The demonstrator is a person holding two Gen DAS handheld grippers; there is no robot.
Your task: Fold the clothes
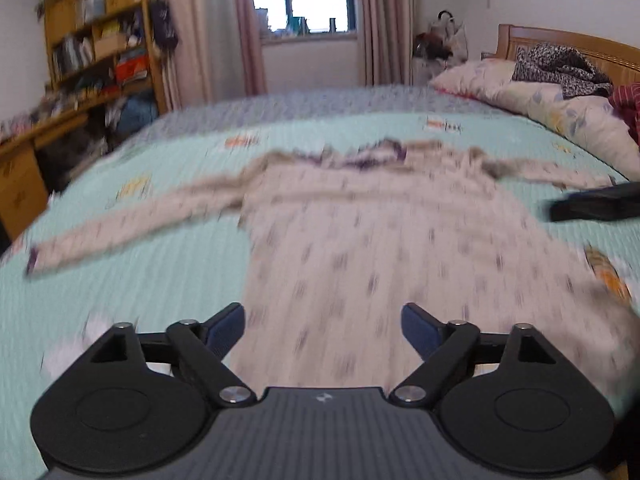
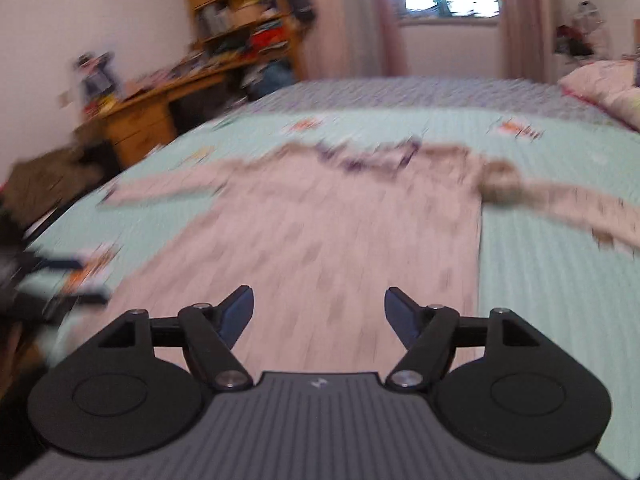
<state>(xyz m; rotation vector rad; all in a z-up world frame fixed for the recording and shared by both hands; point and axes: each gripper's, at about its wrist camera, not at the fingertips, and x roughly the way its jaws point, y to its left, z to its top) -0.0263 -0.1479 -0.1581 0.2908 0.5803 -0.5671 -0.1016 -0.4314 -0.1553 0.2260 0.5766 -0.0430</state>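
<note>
shirt (image 1: pixel 360 240) flat on bed (image 1: pixel 160 280) | both hand-held grippers (image 1: pixel 323 330) (image 2: pixel 319 314) above hem, wide, empty

one long-sleeved garment (image 1: pixel 360 240) lies spread on one bed (image 1: pixel 160 280), its two sleeves out to either side. two pillows (image 1: pixel 540 100) sit at the headboard, with two bundles of clothing (image 1: pixel 560 66) on them. two grippers (image 1: pixel 323 330) hover, and two curtains (image 1: pixel 384 20) flank one window (image 1: pixel 304 4).
</note>
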